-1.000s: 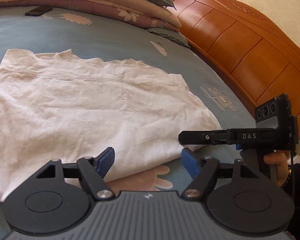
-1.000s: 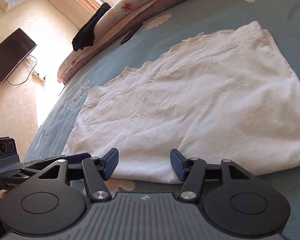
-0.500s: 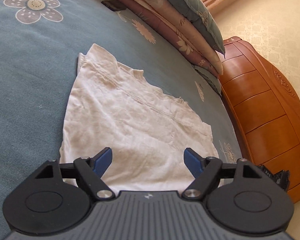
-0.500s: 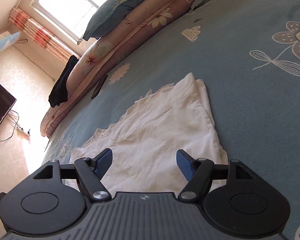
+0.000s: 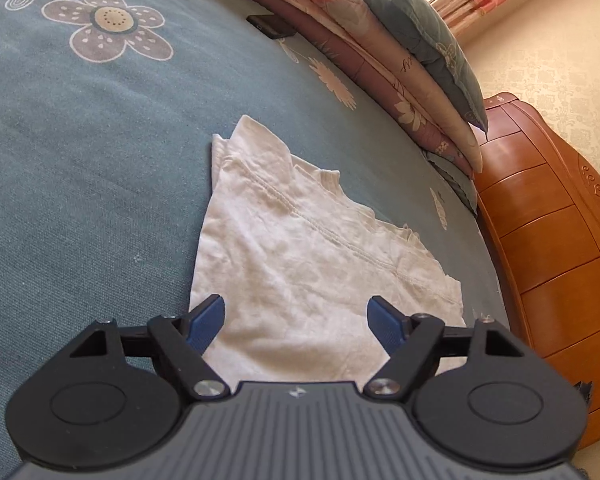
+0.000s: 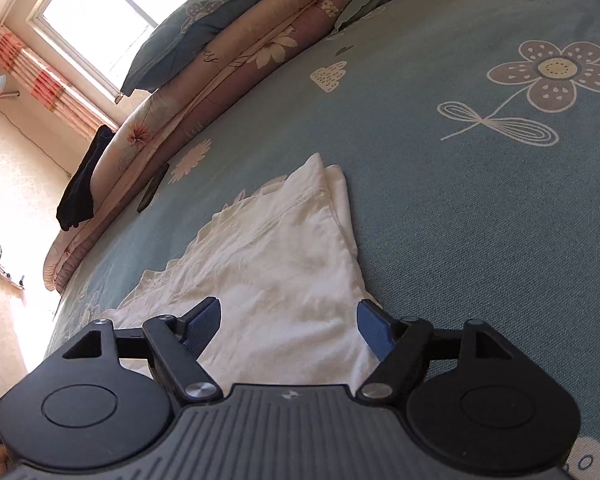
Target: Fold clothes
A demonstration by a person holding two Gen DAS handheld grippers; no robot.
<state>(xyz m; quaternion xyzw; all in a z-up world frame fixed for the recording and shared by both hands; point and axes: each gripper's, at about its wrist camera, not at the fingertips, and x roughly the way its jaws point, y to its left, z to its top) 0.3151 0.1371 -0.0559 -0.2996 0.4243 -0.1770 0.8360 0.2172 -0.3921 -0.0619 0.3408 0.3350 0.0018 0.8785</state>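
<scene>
Both grippers, left and right, have lifted above the white garment, fingers spread apart.

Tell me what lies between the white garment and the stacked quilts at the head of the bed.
Mostly bare blue bedsheet, both views show. A dark flat object lies by the quilts, beyond the white garment.

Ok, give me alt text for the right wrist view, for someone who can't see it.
A folded white garment lies flat on a blue flower-print bedspread, with the open right gripper above its near edge, holding nothing. Behind it, folded quilts and a blue pillow are stacked below a bright window.
</scene>
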